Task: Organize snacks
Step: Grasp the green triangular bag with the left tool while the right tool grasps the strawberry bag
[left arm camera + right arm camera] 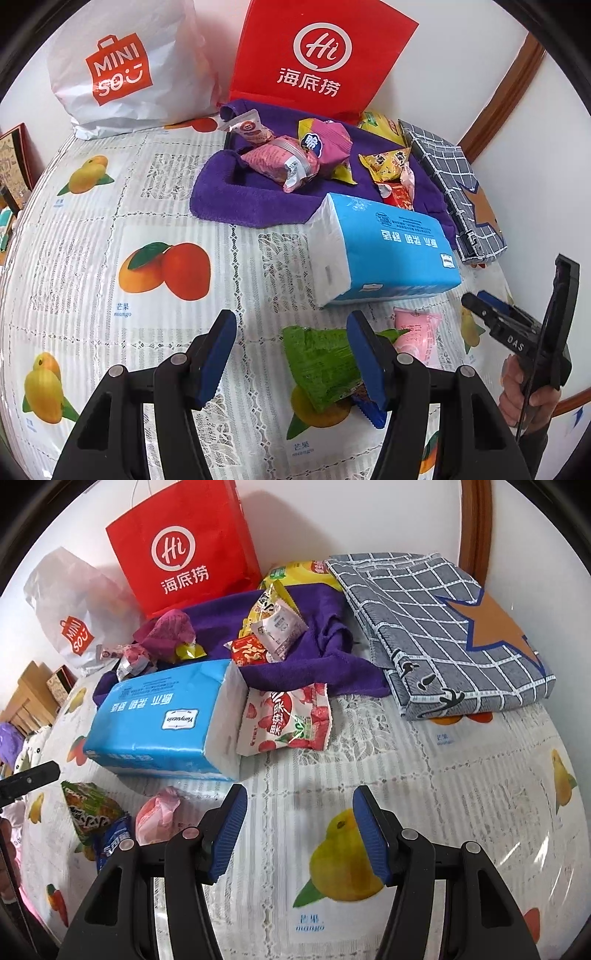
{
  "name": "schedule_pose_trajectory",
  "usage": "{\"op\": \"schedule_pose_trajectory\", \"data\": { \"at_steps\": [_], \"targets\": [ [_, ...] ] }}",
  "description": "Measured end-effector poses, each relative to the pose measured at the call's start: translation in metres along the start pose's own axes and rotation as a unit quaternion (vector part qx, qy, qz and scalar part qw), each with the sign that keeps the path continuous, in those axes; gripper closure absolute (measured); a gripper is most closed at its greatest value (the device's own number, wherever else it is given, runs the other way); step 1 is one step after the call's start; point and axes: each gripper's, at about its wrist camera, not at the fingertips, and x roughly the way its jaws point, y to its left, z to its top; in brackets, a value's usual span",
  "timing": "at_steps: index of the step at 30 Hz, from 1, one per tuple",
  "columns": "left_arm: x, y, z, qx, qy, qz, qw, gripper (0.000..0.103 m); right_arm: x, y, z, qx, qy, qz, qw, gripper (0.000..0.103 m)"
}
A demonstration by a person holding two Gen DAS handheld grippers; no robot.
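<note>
Mango-print surface [424, 775] against a white wall, snacks scattered.
Both tools hang half open, holding nothing: left tool [291, 354] just beside the green snack packet [325, 365], perhaps touching; right tool [299, 830] over bare cloth; more snacks on the purple towel [236, 199].

green snack packet [325, 369] beside open left gripper [291, 356] jaws, on tablecloth [110, 229]

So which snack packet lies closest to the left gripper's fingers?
The green packet: it lies right beside the left gripper, partly behind one finger. The pink packet sits farther off; the others are on the purple towel.
</note>
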Motion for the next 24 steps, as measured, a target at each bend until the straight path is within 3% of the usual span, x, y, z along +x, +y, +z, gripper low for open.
{"op": "schedule_pose_trajectory", "data": {
  "at_steps": [6, 11, 19, 21, 24],
  "targets": [
    [0.004, 0.005, 0.004, -0.004, 0.001, 0.008, 1.0000, 0.043, 0.009, -0.008, 0.031, 0.015, -0.022, -0.003, 1.000, 0.044],
    [0.009, 0.009, 0.010, -0.006, 0.003, 0.014, 0.9999, 0.043, 0.030, -0.010, 0.053, 0.004, -0.012, 0.005, 1.000, 0.044],
    [0.020, 0.011, 0.017, -0.010, 0.009, 0.010, 0.9999, 0.043, 0.066, -0.014, 0.054, 0.001, 0.036, 0.049, 0.998, 0.044],
    [0.021, 0.010, 0.017, -0.008, 0.011, 0.010, 0.9999, 0.043, 0.068, -0.017, 0.055, 0.008, 0.024, 0.060, 0.998, 0.044],
    [0.020, 0.008, 0.015, -0.006, 0.012, 0.009, 0.9999, 0.043, 0.068, -0.018, 0.055, 0.004, 0.016, 0.062, 0.998, 0.053]
  ]
}}
